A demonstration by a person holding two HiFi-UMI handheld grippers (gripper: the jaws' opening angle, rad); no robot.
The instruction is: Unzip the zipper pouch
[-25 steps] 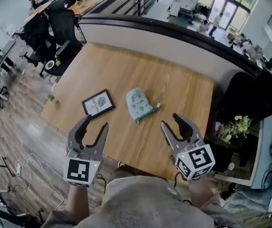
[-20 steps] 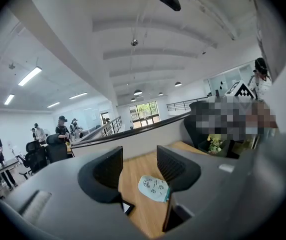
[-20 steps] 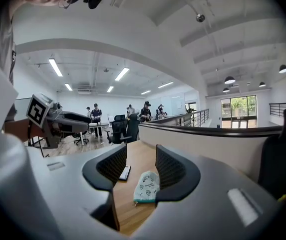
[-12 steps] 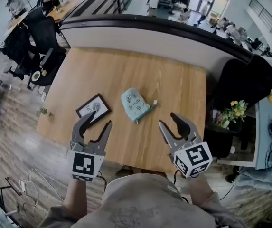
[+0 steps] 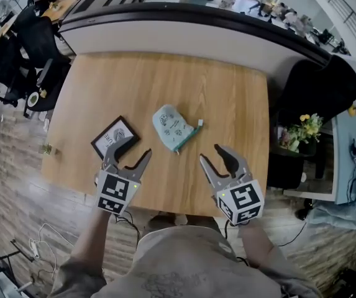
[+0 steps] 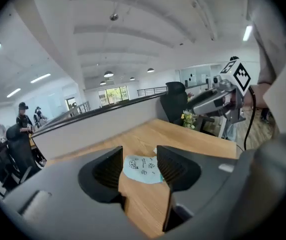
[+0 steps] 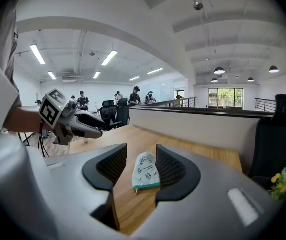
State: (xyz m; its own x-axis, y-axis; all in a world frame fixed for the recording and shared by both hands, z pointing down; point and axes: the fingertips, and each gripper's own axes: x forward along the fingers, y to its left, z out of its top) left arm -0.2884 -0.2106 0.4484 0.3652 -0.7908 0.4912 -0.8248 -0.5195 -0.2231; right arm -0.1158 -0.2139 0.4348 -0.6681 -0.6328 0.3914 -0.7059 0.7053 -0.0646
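Zipper pouch (image 5: 173, 126) lies on the counter (image 5: 165, 73), apparently zipped. Left gripper (image 5: 135, 149) and right gripper (image 5: 212, 154) hover short of it, jaws wide apart and empty. Approach step; next, pin the pouch and pinch the pull.

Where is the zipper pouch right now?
In the head view the zipper pouch lies on the table, right of the picture frame, ahead of the open left gripper and right gripper.
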